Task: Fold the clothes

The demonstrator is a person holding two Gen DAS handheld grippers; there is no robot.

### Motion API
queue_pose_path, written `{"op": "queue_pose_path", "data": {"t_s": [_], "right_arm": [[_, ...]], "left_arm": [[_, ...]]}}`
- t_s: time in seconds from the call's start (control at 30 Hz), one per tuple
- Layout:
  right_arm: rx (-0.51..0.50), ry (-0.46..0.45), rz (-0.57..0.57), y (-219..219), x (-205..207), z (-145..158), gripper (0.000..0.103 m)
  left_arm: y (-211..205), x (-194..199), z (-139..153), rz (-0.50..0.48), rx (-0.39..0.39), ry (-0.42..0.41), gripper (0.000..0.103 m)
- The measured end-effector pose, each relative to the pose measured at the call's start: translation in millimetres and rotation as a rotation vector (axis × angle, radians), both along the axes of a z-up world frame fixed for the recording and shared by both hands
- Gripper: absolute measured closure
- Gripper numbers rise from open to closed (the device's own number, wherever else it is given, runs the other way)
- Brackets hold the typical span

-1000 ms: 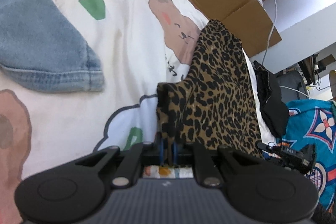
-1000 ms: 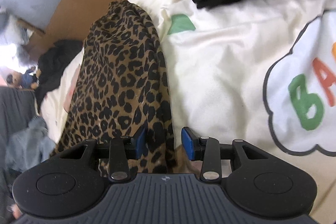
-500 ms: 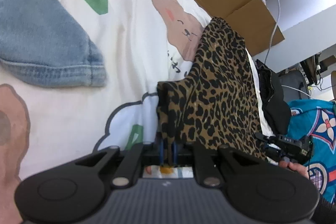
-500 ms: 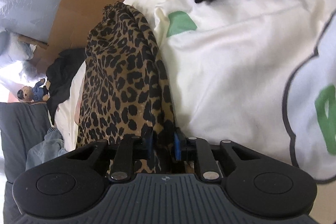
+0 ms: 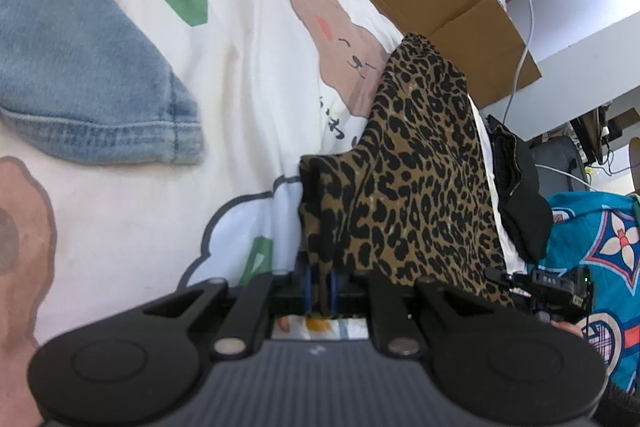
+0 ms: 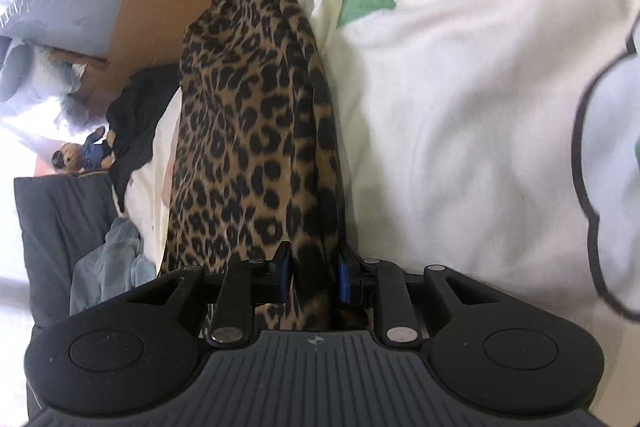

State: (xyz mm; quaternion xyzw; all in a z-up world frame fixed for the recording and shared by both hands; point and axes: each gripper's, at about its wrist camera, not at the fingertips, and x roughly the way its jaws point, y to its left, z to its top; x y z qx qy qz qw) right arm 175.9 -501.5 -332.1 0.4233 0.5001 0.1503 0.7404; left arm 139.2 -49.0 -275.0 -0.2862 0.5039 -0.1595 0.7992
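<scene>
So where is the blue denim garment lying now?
In the left wrist view, the blue denim garment lies at the upper left on the cartoon-print white bedsheet, apart from the leopard-print garment further right.

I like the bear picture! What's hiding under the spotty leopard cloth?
Under the leopard cloth lies the white bedsheet, with cartoon bear beside it. The cloth covers part of the bear and some writing, so the rest cannot be seen.

One leopard-print garment (image 5: 420, 187), one denim garment (image 5: 80, 75), one black garment (image 5: 520, 199), two hand-held grippers (image 5: 319, 285) (image 6: 314, 277)
</scene>
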Motion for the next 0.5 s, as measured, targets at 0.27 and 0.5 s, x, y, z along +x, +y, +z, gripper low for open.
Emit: {"op": "queue_pose_path", "data": {"t_s": [0.27,0.5], "right_arm": [[0.059,0.028,0.001,3,7,-8,0.077],[0.044,0.028,-0.015,6,7,-7,0.087]], "left_arm": [[-1,2,-2,-0.001,0.001,0.005,0.094],[2,10,-1,-0.012,0.0,0.012,0.094]]}}
